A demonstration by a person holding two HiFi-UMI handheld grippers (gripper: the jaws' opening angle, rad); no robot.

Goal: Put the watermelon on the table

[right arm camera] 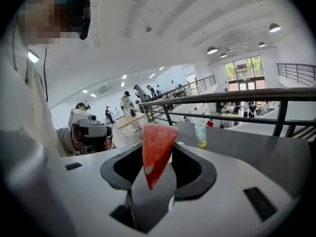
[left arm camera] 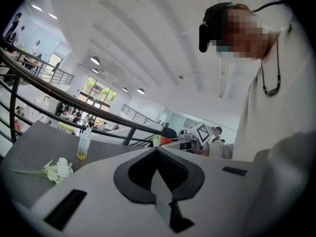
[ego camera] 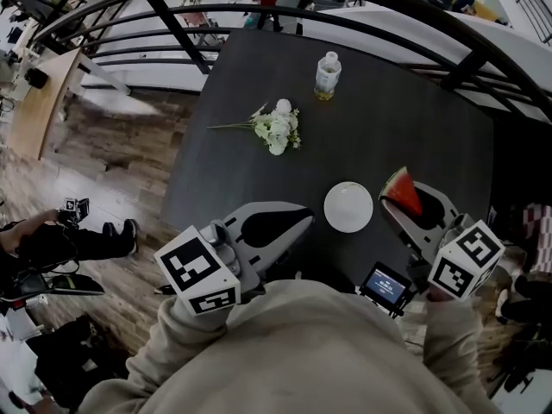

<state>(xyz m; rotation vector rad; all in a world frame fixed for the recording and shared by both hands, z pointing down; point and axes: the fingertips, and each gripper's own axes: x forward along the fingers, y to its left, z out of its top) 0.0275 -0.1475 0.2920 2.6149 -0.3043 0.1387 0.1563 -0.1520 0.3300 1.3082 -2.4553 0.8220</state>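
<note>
Two grippers hang over the table's (ego camera: 414, 119) near edge. Head view: right gripper (ego camera: 412, 216) clamps the watermelon wedge (ego camera: 402, 191), right of a white plate (ego camera: 348, 206). Left gripper view: left gripper (left arm camera: 157, 149) closed, empty. Right gripper view: wedge upright, tip down, tabletop beneath.

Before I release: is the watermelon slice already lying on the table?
No, the watermelon slice is clamped upright between the right tongs, off the table.

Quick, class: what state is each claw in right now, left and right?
Left claw: closed, holding nothing.
Right claw: closed on the watermelon slice.
</note>
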